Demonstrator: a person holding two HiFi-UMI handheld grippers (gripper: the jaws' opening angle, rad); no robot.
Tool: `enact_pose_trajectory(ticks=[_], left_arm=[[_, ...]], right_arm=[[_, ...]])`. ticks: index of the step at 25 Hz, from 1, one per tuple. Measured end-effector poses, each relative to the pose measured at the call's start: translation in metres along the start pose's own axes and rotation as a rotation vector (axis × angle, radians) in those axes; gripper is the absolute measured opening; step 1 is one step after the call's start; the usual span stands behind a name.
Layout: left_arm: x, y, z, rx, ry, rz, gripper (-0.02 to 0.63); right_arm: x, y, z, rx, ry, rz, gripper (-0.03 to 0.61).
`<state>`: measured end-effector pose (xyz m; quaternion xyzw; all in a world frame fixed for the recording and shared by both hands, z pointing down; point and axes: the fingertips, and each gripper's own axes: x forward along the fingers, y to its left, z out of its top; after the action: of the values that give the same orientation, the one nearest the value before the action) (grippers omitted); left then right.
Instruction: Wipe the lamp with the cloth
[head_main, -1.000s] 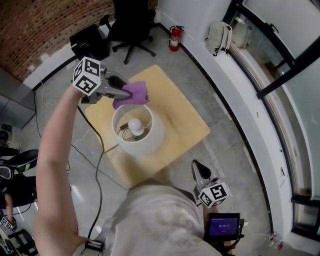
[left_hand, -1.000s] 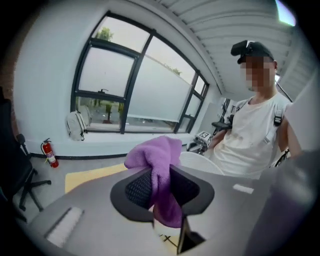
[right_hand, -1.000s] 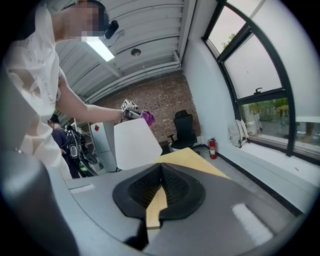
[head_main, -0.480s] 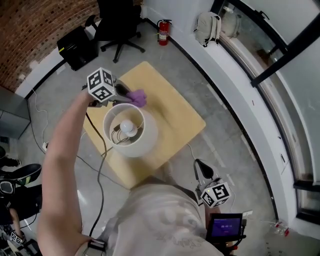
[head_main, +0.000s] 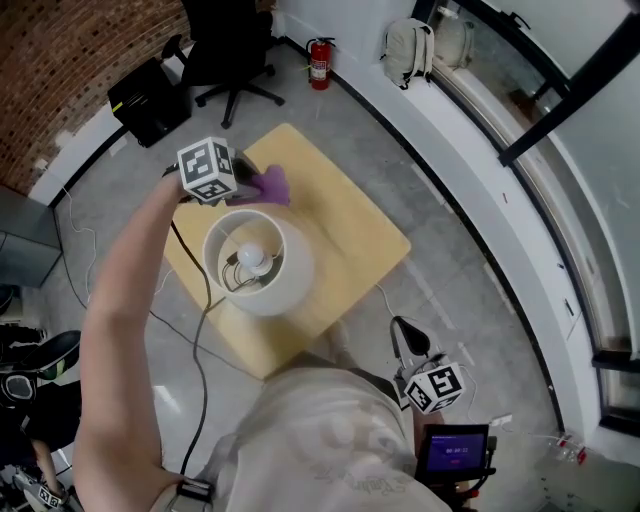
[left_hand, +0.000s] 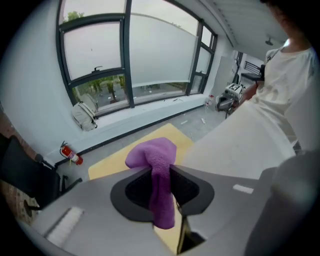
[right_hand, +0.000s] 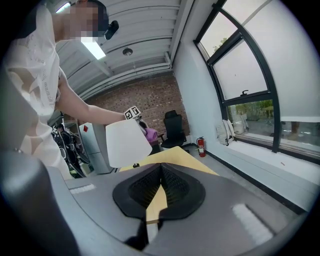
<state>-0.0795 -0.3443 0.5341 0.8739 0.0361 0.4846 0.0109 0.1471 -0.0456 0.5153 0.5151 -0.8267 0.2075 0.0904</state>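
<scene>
Left gripper view: pinching soft, limp cloth (left_hand: 152, 152) in left gripper (left_hand: 161, 170) (light, bunches easily), with right gripper (right_hand: 161, 166) closed on nothing. Should press lightly on thin, probably tippy lamp (head_main: 298, 280).

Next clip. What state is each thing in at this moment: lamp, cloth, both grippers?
Lamp: upright on the wooden table; whether lit, unclear.
Left gripper: jaws shut on the purple cloth.
Purple cloth: bunched, beside the lamp's shade; contact unclear.
Right gripper: jaws together, empty.
</scene>
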Motion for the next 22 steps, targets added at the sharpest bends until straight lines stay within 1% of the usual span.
enact_pose_trajectory(ticks=[2,3,5,7,9,10,11,14,16,19,22], left_arm=[[-0.029,-0.004,0.031,0.033,-0.062,-0.037,0.084],[-0.043,-0.009,0.046,0.058,-0.085,-0.070,0.084],[-0.069,-0.025,0.073,0.118,-0.102,-0.154,0.084],[-0.089,-0.044,0.091,0.159,-0.090,-0.259,0.084],[-0.100,-0.064,0.104,0.175,-0.062,-0.374,0.084],[-0.101,-0.072,0.107,0.180,-0.039,-0.421,0.084],[-0.097,-0.077,0.107,0.189,-0.005,-0.451,0.084],[-0.068,-0.081,0.095,0.230,0.130,-0.477,0.084],[-0.046,-0.083,0.087,0.246,0.193,-0.497,0.084],[-0.018,-0.082,0.078,0.250,0.244,-0.522,0.083],[0.009,-0.075,0.060,0.261,0.295,-0.513,0.083]], right_arm=[[0.002,0.001,-0.001,0.002,0.000,0.005,0.014],[0.003,0.001,-0.001,0.002,-0.001,0.009,0.014],[0.008,0.004,-0.001,0.004,-0.004,0.020,0.014],[0.011,0.006,-0.001,0.006,-0.007,0.028,0.014],[0.012,0.006,-0.002,0.010,-0.010,0.031,0.014],[0.012,0.004,-0.002,0.013,-0.011,0.030,0.014],[0.011,0.003,-0.003,0.017,-0.011,0.027,0.014],[0.008,-0.003,-0.007,0.030,-0.007,0.015,0.014],[0.006,-0.009,-0.009,0.045,-0.012,0.003,0.014],[0.002,-0.017,-0.008,0.062,-0.019,-0.017,0.014],[-0.001,-0.017,-0.009,0.064,-0.008,-0.034,0.014]])
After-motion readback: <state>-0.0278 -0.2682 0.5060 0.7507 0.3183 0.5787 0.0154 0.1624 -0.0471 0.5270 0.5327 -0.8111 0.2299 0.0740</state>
